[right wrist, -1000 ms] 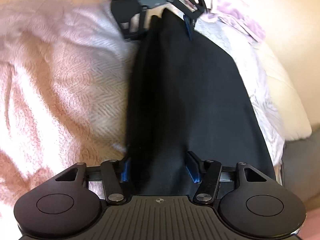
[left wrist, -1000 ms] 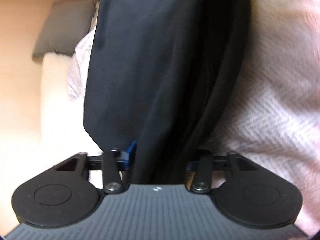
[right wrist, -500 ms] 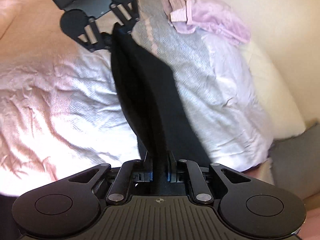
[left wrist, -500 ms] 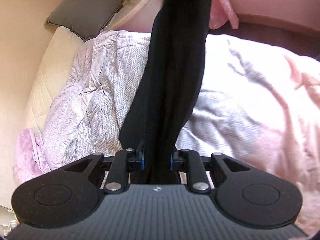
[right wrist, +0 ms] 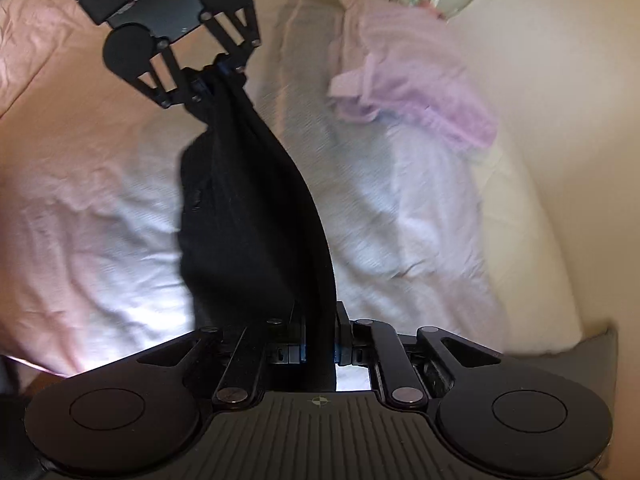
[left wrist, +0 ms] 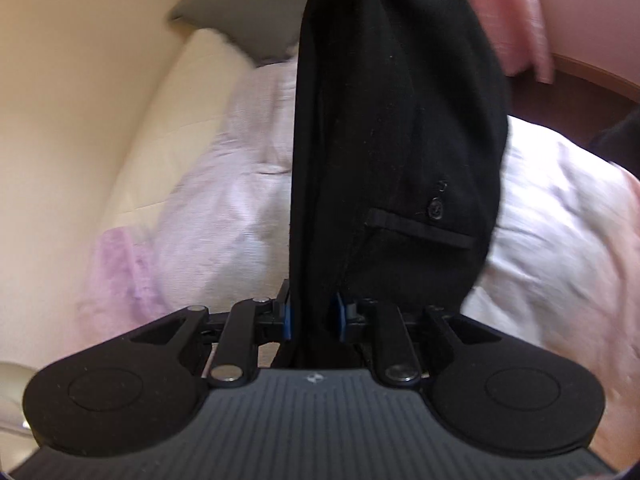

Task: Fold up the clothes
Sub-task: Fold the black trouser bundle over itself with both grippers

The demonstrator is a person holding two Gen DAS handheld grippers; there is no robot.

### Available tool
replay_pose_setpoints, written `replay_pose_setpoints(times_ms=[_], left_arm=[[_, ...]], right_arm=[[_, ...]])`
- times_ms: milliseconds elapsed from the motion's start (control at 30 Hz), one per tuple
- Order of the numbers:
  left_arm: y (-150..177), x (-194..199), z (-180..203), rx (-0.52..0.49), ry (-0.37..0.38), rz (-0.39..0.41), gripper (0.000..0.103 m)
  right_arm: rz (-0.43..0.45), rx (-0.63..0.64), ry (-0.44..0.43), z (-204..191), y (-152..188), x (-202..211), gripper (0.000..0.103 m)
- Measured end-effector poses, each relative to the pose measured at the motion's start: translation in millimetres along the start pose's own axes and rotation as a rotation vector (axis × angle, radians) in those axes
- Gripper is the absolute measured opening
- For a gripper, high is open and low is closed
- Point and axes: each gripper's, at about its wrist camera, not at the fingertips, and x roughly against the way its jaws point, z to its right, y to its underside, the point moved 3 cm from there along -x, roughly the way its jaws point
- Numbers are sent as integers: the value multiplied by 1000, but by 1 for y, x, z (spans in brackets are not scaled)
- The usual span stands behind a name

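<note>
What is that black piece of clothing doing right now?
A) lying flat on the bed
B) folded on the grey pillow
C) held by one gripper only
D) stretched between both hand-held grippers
D: the black garment is clamped in the right hand-held gripper and, at its far end, in the left hand-held gripper.
</note>
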Motion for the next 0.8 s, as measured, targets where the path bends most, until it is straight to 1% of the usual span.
replay_pose_setpoints(times_ms=[100, 233, 300, 333, 367, 400, 467, 500, 533, 600, 633, 667, 700, 767, 800], left_arm=[[-31, -28, -56, 39, -86, -33, 18], [-74, -77, -120, 108, -211, -73, 18], [-88, -109, -133, 139, -252, -97, 18], [-93, -125, -134, 150, -264, -110, 17], [-96, -143, -128, 152, -268, -126, 17], [-98, -166, -118, 149, -265, -145, 17], [-95, -218, -82, 156, -227, -191, 19], [-92, -244, -61, 160, -195, -218, 22], [-87, -269, -40, 159, -147, -248, 23], [-76, -310, 3, 138, -49, -291, 29], [-74, -320, 21, 118, -22, -295, 30], [-72, -326, 35, 101, -24, -292, 30], [-71, -324, 40, 102, -49, -280, 29], [-67, -316, 40, 137, -68, -261, 29], [-65, -312, 38, 157, -58, -260, 29]], right_arm=[[68, 44, 23, 68, 5, -16, 10], [156, 98, 98, 169, 7, -48, 10], [204, 116, 143, 212, 11, -65, 10], [226, 121, 157, 228, 15, -76, 10], [238, 120, 160, 235, 23, -93, 10], [248, 119, 160, 240, 33, -112, 10], [266, 116, 161, 248, 52, -149, 10], [246, 112, 131, 241, 64, -171, 11], [215, 107, 91, 230, 77, -194, 11], [154, 98, 11, 208, 104, -239, 12], [123, 93, -29, 197, 117, -262, 12], [92, 89, -69, 186, 130, -285, 12], [61, 84, -109, 175, 143, -307, 12], [63, 51, -112, 168, 156, -310, 13], [65, 27, -113, 167, 160, -307, 15]])
